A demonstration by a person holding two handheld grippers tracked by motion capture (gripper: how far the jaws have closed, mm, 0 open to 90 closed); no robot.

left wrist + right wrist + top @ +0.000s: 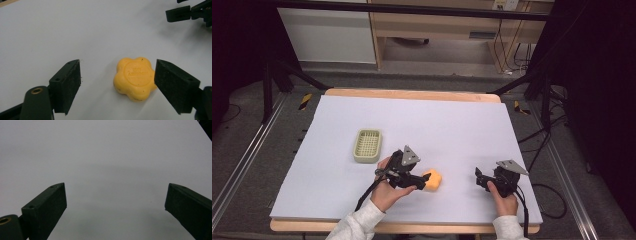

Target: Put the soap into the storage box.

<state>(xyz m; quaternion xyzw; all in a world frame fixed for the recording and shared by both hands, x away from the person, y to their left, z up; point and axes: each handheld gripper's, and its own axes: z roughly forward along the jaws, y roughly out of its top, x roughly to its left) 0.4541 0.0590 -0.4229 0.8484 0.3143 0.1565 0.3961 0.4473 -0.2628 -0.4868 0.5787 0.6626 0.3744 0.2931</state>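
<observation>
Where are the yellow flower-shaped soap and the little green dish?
yellow flower-shaped soap (pixel 134 78), left gripper view, on its stamped top face.
green dish (pixel 367 145), high view, on its ridged floor.

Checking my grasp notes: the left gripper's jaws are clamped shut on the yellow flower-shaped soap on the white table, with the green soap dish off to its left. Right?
Not quite. In the left gripper view the left gripper has its jaws open: the yellow flower-shaped soap lies between them, a clear gap at one jaw. It lies on the white table, the green soap dish to its left.

Soap (pixel 134 78), basket (pixel 367 145) on table (pixel 452 125)
</observation>
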